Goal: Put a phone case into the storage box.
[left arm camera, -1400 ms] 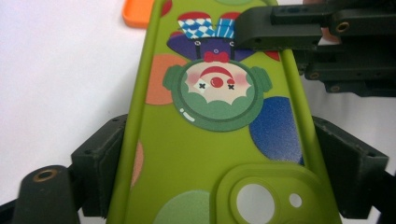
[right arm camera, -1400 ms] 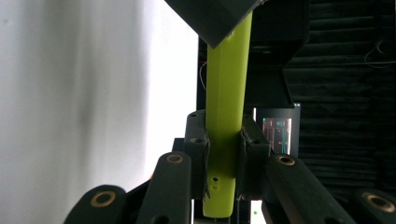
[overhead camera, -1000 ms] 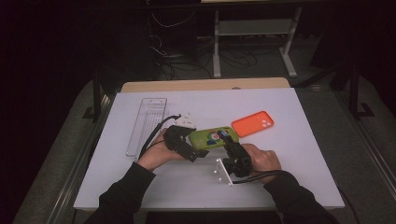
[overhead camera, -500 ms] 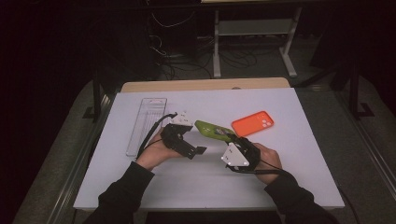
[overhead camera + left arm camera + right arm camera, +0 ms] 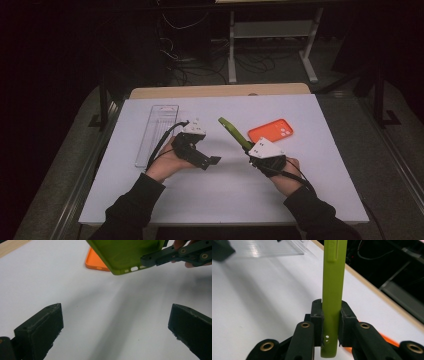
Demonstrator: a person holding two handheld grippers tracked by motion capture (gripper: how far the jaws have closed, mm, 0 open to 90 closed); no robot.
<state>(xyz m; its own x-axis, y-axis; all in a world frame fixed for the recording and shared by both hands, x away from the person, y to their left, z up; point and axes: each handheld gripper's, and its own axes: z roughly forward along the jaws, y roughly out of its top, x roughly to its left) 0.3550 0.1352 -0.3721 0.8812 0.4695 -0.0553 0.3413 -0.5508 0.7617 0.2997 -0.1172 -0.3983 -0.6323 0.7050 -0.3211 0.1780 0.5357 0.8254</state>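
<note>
The green phone case (image 5: 234, 133) is clamped edge-on in the right hand-held gripper (image 5: 254, 151) above the tabletop (image 5: 210, 200), while the left hand-held gripper (image 5: 214, 161) is held released; next, a set-down or regrasp seems called for.

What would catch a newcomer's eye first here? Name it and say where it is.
The green phone case stands out first: the right gripper is shut on its edge and holds it off the white table, near the middle. Just behind it an orange phone case lies flat. The left gripper is open with nothing between its jaws, and a clear plastic tray lies at the far left.
</note>
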